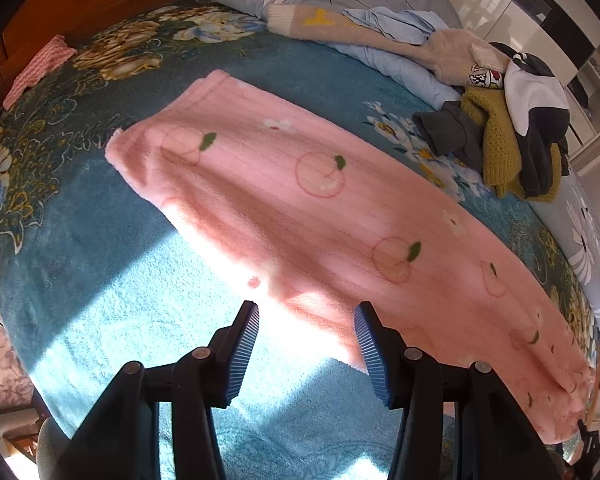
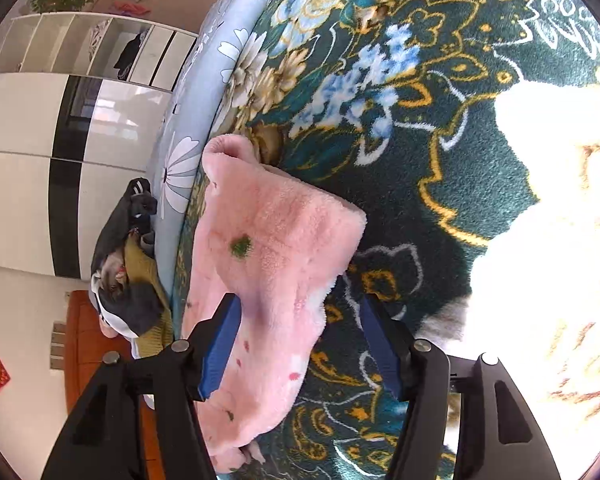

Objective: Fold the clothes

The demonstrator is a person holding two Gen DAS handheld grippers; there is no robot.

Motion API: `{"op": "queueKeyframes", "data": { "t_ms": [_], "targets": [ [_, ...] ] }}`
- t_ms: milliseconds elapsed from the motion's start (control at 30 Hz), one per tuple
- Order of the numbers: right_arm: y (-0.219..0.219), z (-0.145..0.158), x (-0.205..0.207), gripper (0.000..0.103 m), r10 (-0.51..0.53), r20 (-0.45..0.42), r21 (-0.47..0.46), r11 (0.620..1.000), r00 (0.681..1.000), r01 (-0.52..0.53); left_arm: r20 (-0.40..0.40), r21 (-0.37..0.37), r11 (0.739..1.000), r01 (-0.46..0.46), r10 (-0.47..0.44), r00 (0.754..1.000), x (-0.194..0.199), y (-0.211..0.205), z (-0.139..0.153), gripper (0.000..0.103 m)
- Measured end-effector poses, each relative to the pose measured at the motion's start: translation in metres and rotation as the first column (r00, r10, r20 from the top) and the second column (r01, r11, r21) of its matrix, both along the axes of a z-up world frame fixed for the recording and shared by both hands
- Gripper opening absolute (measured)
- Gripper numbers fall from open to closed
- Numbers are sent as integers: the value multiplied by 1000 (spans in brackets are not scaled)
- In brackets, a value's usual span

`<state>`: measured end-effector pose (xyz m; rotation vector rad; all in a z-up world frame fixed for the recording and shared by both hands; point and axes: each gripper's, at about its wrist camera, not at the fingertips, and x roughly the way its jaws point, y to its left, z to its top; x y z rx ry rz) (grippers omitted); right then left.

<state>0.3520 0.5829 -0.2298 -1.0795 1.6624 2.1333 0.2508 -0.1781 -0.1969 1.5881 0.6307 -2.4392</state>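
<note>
Pink fleece trousers with a cherry print (image 1: 320,208) lie folded lengthwise across the teal flowered blanket (image 1: 100,280) on the bed. My left gripper (image 1: 306,312) is open and empty, hovering over the trousers' near edge at mid length. My right gripper (image 2: 298,304) is open over one end of the same pink trousers (image 2: 268,248), whose cuff edge lies between the blue pads without being gripped. At the lower right of the left wrist view, the far end of the trousers reaches the bed's edge (image 1: 560,420).
A pile of unfolded clothes (image 1: 500,120) sits at the far right of the bed: dark grey, mustard knit, black and white, beige and light blue pieces. It shows in the right wrist view (image 2: 128,280) too. A pink-striped folded cloth (image 1: 40,68) lies at the far left. White wardrobe (image 2: 40,140) beyond.
</note>
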Motion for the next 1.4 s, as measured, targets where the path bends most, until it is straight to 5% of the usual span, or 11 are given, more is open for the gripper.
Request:
{"op": "queueKeyframes", "data": {
  "t_ms": [133,267,333,433,533,633,733,800,867,1133,1400],
  "targets": [
    [-3,-2,-16,63,-25,17,-7,1000,1000,25,-14,46,998,-45,46,999,6,-15,2,54],
    [-2,12,-24,14,-5,18,14,1000,1000,5,-22,62,992,-109,110,994,8,-42,3,54],
    [4,28,-23,10,-2,-31,51,999,1000,3,-28,85,986,-145,148,989,10,-58,3,54],
    [12,38,-22,10,-5,-74,87,996,997,11,-32,127,969,-211,216,976,12,-84,-1,54],
    [9,20,-26,10,9,30,83,996,999,-12,-26,179,938,-296,305,952,12,-115,-11,54],
    [11,9,-19,11,-41,28,14,999,999,41,-15,230,897,-377,390,920,13,-145,-21,54],
    [10,12,-21,20,-22,77,15,1000,997,21,0,279,846,-453,472,882,14,-176,-31,54],
    [8,22,-19,37,-8,114,57,998,993,2,-17,301,834,-462,489,872,9,-186,-32,52],
    [6,34,-15,47,-1,142,105,994,990,-14,-35,320,835,-447,482,875,3,-193,-34,52],
    [-67,82,-29,48,174,145,272,939,974,-209,-67,380,855,-354,406,911,-26,-181,-44,52],
    [-197,81,-99,48,452,218,317,806,865,-501,-213,337,906,-256,338,917,-20,-165,-26,51]
  ]
}}
